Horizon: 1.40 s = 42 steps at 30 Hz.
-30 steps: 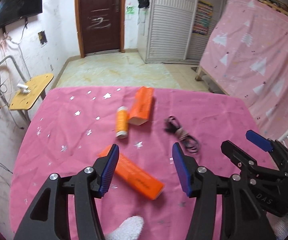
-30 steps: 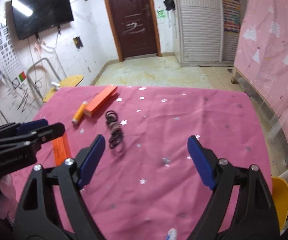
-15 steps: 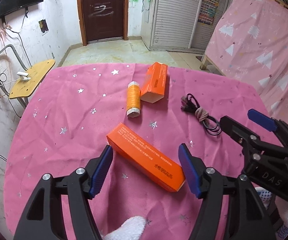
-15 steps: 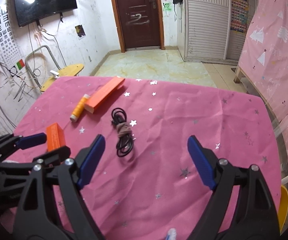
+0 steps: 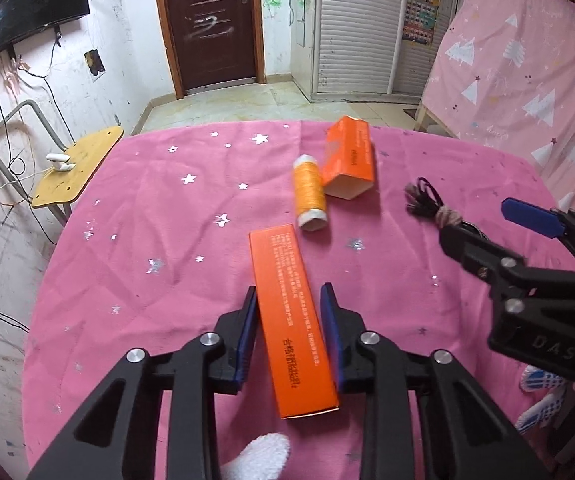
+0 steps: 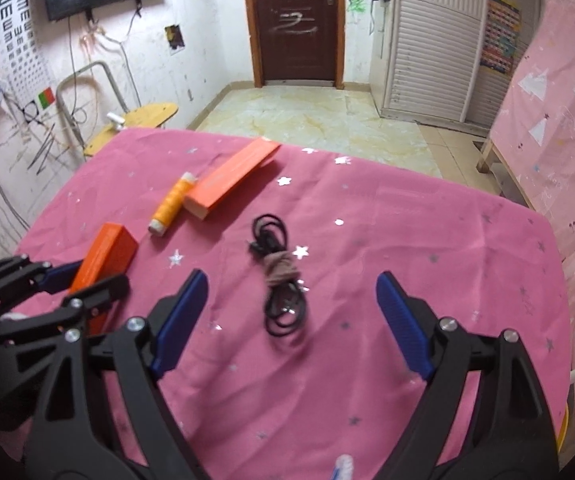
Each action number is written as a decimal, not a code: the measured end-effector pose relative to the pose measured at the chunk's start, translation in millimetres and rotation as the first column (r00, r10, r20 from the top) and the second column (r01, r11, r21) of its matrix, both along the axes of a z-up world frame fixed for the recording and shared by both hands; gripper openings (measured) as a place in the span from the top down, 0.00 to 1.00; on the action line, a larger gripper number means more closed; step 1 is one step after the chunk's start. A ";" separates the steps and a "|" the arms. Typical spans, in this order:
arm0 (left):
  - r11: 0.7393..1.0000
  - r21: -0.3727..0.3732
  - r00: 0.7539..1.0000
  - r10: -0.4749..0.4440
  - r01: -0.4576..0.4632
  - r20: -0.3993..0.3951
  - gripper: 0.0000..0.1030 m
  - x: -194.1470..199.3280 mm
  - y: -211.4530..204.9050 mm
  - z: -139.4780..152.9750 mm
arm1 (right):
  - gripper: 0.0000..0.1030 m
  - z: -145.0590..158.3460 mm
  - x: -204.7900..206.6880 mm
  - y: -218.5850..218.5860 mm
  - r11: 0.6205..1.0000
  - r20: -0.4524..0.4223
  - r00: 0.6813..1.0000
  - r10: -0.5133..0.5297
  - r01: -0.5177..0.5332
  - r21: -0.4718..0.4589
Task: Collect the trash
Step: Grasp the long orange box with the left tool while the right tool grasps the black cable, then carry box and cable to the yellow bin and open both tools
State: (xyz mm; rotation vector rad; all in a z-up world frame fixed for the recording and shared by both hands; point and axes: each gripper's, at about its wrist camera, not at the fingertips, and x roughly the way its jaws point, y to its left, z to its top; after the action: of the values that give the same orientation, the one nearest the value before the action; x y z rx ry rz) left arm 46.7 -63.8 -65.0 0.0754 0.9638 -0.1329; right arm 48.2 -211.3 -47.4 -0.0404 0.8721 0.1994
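The left gripper point(image 5: 289, 306) tips steeply down toward the table, a white-gloved fingertip point(image 5: 259, 456) showing beneath it, and its jaws are closing on the near orange box point(image 5: 291, 320), which lies lengthwise between the blue pads; the pads sit right against its long sides, though whether they press yet cannot be told for sure. To its right the right gripper point(image 6: 291, 320) also angles downward, jaws spread wide with nothing between the pads. A coiled black cable point(image 6: 277, 276), bound at the middle with a brownish tie, lies on the cloth ahead of and between those open fingers, clear of both. The table wears a pink cloth point(image 5: 147, 220) scattered with silver stars. Farther along it, an orange thread spool point(image 5: 309, 196) lies on its side just beside a second orange box point(image 5: 349, 160), the two nearly touching, well beyond the left gripper's tips. Past the table's far edge runs a pale tiled floor point(image 6: 319, 120) to a dark brown door point(image 5: 207, 20). A wooden chair point(image 5: 75, 168) stands at the left under a wall-mounted screen point(image 5: 27, 12), a white louvred wardrobe point(image 5: 359, 28) beside the door, and a pink patterned sheet point(image 5: 527, 80) hangs at the right.
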 end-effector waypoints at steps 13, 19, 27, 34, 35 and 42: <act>0.998 -0.068 1.000 -0.016 0.016 0.008 0.85 5.7 15.2 0.6 | 0.82 -11.1 14.0 16.6 0.997 -0.059 0.998 0.019 -0.023 -0.075; 0.997 -0.076 0.998 -0.022 0.026 0.057 0.85 -3.1 14.6 17.2 | 0.82 -2.1 3.9 11.6 0.999 -0.020 1.000 0.020 -0.021 -0.039; 0.995 -0.065 0.989 -0.068 0.077 0.133 0.85 -19.5 -17.0 52.6 | 0.82 33.6 -32.2 -31.0 0.998 0.088 0.995 -0.053 0.050 0.032; 0.985 -0.036 0.967 -0.161 0.171 0.196 0.85 -44.3 -76.3 80.5 | 0.82 54.1 -67.4 -97.4 0.984 0.158 0.973 -0.169 0.158 0.078; 0.981 -0.033 0.963 -0.179 0.189 0.203 0.85 -47.8 -87.6 84.1 | 0.82 56.3 -74.6 -109.0 0.980 0.168 0.967 -0.191 0.179 0.085; 0.947 -0.036 0.925 -0.302 0.318 0.229 0.85 -66.5 -155.6 97.6 | 0.82 61.6 -124.3 -190.4 0.935 0.213 0.911 -0.354 0.336 0.118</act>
State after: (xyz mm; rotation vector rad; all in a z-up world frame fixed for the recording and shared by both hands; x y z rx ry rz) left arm -19.8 -219.4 32.6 0.1728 0.7176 -0.4439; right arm -76.1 -401.7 14.2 0.1624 0.6239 -0.1030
